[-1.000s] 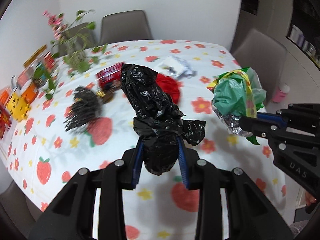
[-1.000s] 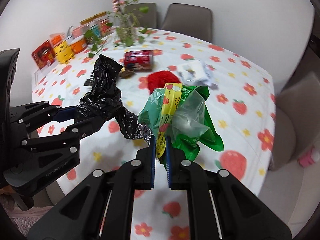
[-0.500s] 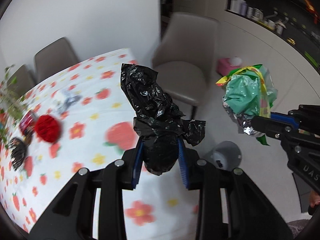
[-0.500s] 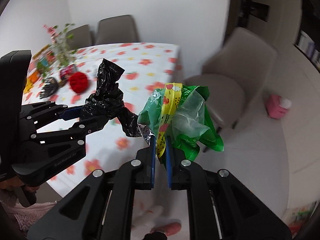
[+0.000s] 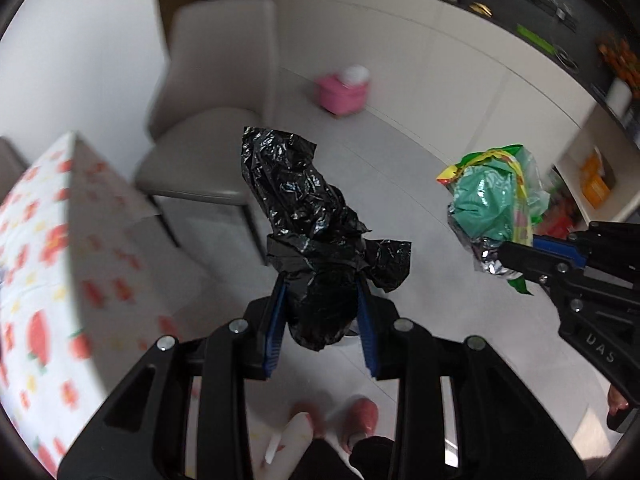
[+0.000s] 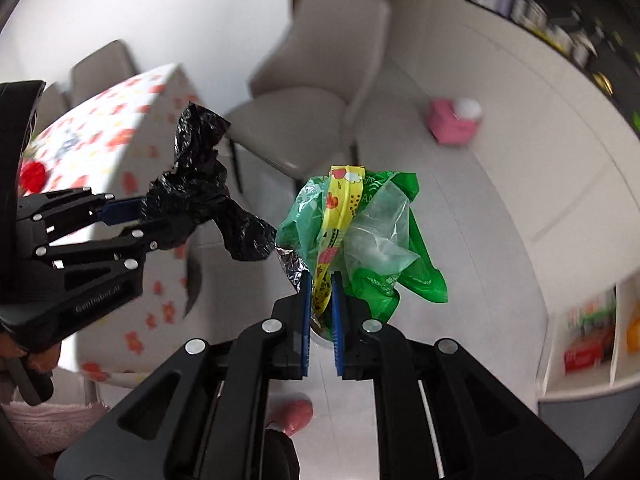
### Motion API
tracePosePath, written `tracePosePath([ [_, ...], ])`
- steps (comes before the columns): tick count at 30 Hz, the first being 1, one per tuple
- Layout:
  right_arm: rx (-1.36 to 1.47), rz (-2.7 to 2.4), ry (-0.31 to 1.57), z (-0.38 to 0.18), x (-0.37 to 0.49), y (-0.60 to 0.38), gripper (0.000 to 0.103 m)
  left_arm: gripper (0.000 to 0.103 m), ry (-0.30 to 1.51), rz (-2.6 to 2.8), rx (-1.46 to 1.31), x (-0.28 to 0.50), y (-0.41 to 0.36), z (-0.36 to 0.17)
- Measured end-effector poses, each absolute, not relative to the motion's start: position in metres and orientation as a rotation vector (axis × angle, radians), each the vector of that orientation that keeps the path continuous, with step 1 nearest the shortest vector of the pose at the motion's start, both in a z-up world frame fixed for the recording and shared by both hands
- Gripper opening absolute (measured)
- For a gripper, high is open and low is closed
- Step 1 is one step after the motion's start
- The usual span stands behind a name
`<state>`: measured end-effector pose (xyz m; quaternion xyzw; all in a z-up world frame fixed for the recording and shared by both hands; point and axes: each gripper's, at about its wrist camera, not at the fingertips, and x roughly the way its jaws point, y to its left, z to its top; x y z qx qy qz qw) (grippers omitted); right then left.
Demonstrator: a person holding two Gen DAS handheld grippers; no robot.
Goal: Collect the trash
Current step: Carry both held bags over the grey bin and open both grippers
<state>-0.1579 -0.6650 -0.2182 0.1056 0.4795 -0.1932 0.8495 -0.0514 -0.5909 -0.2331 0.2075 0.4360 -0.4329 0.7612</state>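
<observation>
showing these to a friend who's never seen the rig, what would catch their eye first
First the crumpled black bag, clamped in the left tongs at the centre of the left view, held up over the floor. Next the bright green wrappers pinched in the right tongs. Behind them sit a grey chair and, at the left edge, the flowered tablecloth.

We see a grey chair [image 5: 216, 128] standing on the pale floor [image 5: 400, 184], its seat just beside the corner of the bench [image 5: 52, 248], which wears a cloth printed with red flowers and strawberries. Past the chair, near the white cabinets [image 5: 460, 60], a pink box [image 5: 342, 94] sits on the floor. Below the chair, at the frame's lower edge, pink slippers [image 5: 362, 420] show.
</observation>
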Motion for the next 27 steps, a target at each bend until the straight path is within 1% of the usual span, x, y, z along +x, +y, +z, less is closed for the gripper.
tracePosePath([
  [4, 0.295, -0.47, 1.037, -0.265, -0.162, -0.688, 0.008, 0.032, 0.985, -1.005, 0.536, -0.05, -0.63, -0.287],
  [8, 0.33, -0.501, 1.074, -0.327, -0.156, -0.708, 0.008, 0.033, 1.011, -1.061, 0.617, -0.04, -0.66, -0.35],
  [18, 0.37, -0.512, 1.146, -0.48, -0.129, -0.755, 0.009, 0.035, 0.995, -1.132, 0.832, -0.029, -0.724, -0.505],
  [19, 0.374, -0.51, 1.149, -0.492, -0.126, -0.76, 0.009, 0.039, 0.994, -1.126, 0.849, -0.031, -0.728, -0.518],
  [20, 0.384, -0.512, 1.15, -0.507, -0.122, -0.766, 0.009, 0.047, 0.993, -1.121, 0.862, -0.035, -0.724, -0.528],
  [21, 0.388, -0.511, 1.148, -0.516, -0.121, -0.77, 0.01, 0.05, 1.002, -1.116, 0.873, -0.032, -0.728, -0.541],
  [22, 0.388, -0.511, 1.154, -0.528, -0.117, -0.773, 0.013, 0.056, 1.011, -1.114, 0.881, -0.031, -0.73, -0.552],
  [23, 0.386, -0.507, 1.16, -0.539, -0.112, -0.777, 0.018, 0.06, 1.018, -1.112, 0.888, -0.029, -0.731, -0.561],
  [24, 0.388, -0.504, 1.161, -0.547, -0.109, -0.78, 0.022, 0.062, 1.02, -1.104, 0.899, -0.028, -0.731, -0.569],
  [25, 0.39, -0.503, 1.164, -0.554, -0.106, -0.783, 0.023, 0.066, 1.024, -1.094, 0.911, -0.027, -0.732, -0.575],
  [27, 0.396, -0.502, 1.172, -0.563, -0.104, -0.788, 0.025, 0.068, 1.04, -1.081, 0.918, -0.024, -0.735, -0.583],
])
